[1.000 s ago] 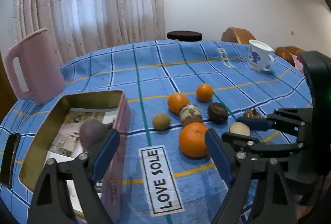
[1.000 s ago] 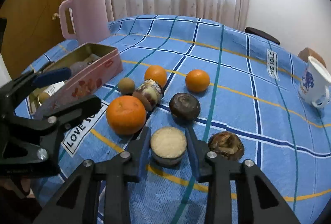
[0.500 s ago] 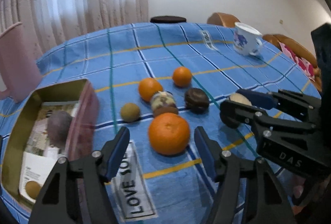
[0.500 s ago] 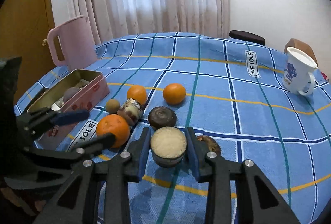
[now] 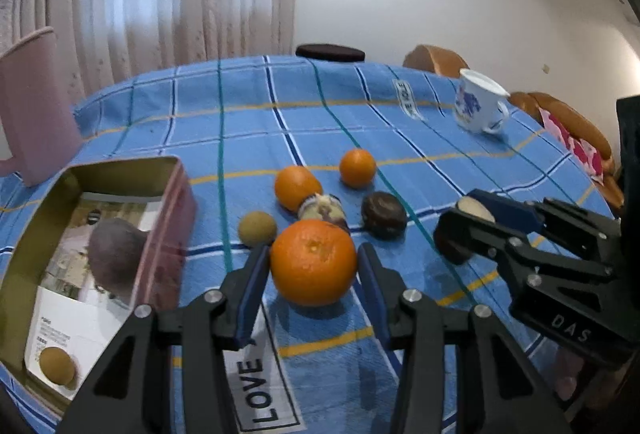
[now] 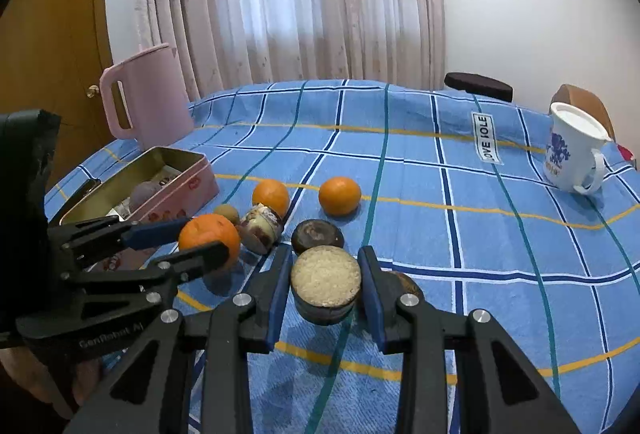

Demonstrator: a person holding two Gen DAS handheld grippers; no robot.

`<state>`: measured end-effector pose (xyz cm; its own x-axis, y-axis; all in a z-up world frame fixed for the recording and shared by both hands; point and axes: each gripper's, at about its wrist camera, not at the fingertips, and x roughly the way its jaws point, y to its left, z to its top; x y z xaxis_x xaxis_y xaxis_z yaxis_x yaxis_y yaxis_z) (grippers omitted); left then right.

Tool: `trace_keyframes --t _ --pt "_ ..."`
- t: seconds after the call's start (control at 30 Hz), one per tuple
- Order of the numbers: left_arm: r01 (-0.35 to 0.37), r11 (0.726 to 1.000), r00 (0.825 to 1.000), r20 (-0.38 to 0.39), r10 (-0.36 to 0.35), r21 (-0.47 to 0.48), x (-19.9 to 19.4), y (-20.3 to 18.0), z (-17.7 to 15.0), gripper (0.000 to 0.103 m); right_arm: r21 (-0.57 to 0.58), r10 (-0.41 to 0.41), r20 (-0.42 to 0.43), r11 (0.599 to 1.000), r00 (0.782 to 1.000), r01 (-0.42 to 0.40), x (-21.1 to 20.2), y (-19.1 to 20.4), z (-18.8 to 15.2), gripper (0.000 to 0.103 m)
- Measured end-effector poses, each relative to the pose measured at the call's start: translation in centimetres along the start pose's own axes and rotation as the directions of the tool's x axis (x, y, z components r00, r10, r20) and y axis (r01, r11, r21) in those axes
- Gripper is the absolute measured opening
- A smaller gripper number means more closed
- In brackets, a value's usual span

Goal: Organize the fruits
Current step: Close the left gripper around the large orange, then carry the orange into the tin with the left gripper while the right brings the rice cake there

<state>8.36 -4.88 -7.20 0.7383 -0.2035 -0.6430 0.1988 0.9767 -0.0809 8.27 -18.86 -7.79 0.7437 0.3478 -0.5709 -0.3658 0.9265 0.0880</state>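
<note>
My left gripper (image 5: 312, 274) has its jaws on both sides of a large orange (image 5: 313, 261) on the blue checked cloth; it also shows in the right wrist view (image 6: 208, 238). My right gripper (image 6: 325, 284) is shut on a halved dark fruit with a pale cut face (image 6: 325, 278), held just above the cloth, and shows in the left wrist view (image 5: 474, 211). Two smaller oranges (image 5: 295, 186) (image 5: 357, 167), a small brown fruit (image 5: 257, 228), a mottled fruit (image 5: 322, 207) and a dark round fruit (image 5: 383, 214) lie behind. An open pink tin (image 5: 170, 201) at left holds a purple fruit (image 5: 114, 252) and a small brown one (image 5: 57, 366).
A pink jug (image 6: 146, 93) stands at the back left. A white cup with blue print (image 6: 568, 149) stands at the back right. Another brown fruit (image 6: 406, 284) lies partly hidden behind my right finger. Chairs and a curtain are beyond the table.
My left gripper moved forward and narrowed its jaws around the large orange. My right gripper lifted a little, still holding the halved fruit.
</note>
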Motion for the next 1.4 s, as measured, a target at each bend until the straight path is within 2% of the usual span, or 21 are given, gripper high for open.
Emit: trace_keyframes --t 0.17,0.57,1.4 --pt "-0.021 1.000 0.999 0.047 0.020 0.007 -0.9 -0.1 0.0 0.047 -0.010 0.005 0.040 1.000 0.999 -0.005 -0.7 0.1 0.0 0.036" --pt "-0.046 0.999 0.992 0.120 0.046 -0.006 -2.2 0.0 -0.2 0.047 -0.043 0.016 0.077 0.999 0.997 -0.013 -1.4 0.8 -0.2 0.036" --pt "-0.101 0.995 0.969 0.227 0.098 -0.001 -4.2 -0.4 -0.6 0.047 -0.077 0.030 0.167 0.997 0.985 -0.017 -3.0 1.4 -0.5 0.036"
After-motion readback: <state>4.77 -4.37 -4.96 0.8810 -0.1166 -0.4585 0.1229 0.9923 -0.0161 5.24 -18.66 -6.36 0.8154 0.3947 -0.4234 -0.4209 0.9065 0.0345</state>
